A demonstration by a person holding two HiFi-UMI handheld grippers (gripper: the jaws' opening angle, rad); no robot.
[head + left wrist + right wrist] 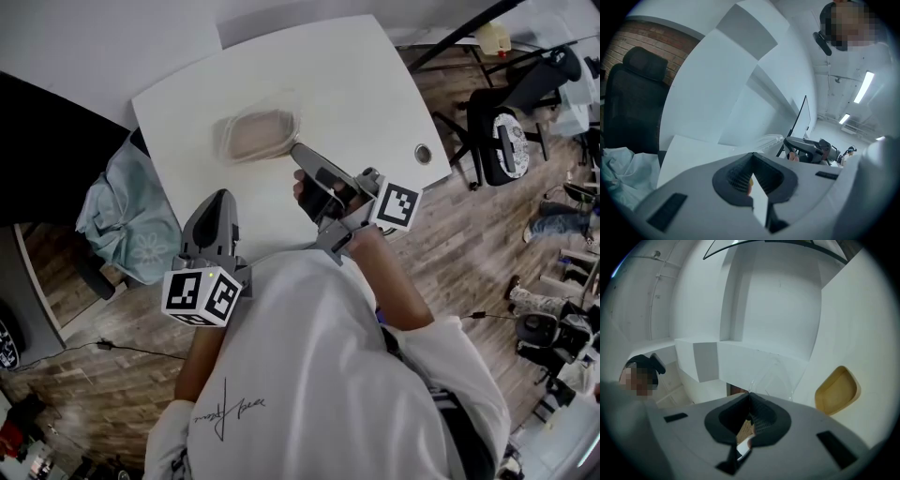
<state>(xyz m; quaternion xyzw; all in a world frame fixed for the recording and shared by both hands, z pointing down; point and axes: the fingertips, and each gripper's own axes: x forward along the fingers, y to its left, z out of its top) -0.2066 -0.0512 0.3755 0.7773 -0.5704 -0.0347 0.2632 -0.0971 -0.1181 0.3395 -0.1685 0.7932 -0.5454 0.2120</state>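
- A teal cloth (131, 220) is lying bunched off the left edge of the white table (375, 84), beside a black chair (628, 108).
- The left gripper (221, 195) is hovering over the near left part of the table, well apart from the food box. Its jaws are pressing together at the tips, with nothing between them.
- A tan tray (258, 134) is sitting on the table towards the far side, ahead of both grippers. In the right gripper view it is showing bare (836, 390), with no cover over it.
- The clear lid (283, 105) is standing tilted at the tray, with its near edge running into the tips of the right gripper.
- The right gripper (298, 150) is reaching in from the tray's right side, and its jaws are closing tight on the rim of the clear lid (774, 373).
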